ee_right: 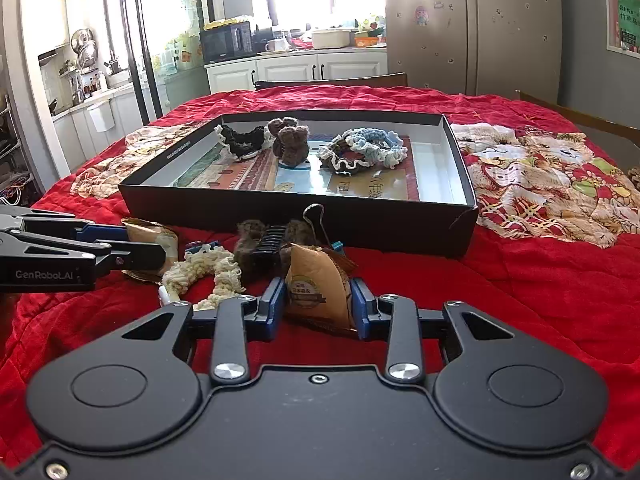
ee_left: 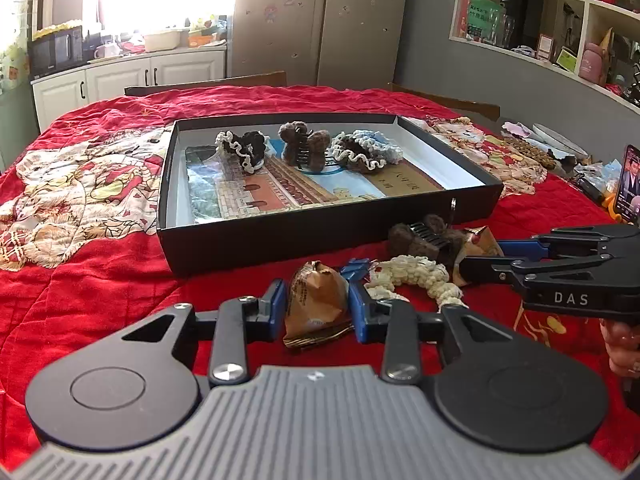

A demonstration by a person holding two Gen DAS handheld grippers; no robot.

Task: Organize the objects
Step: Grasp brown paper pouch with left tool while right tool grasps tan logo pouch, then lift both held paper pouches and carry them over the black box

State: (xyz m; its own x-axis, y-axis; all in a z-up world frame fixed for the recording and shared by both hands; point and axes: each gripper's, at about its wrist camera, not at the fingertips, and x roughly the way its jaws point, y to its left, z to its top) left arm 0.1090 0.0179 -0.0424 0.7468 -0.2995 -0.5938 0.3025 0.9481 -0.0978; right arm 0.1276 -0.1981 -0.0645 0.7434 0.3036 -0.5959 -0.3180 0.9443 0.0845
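Left gripper fingers pinch a crinkled brown snack packet; right gripper fingers clamp another brown packet. Both packets sit on the red quilted worktop, before the shallow black box holding knitted scrunchies.

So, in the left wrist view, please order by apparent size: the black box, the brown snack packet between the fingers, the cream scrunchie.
1. black box, clearly largest.
2. brown snack packet and cream scrunchie: they look alike; the packet is nearer the camera, so I leave them unranked.
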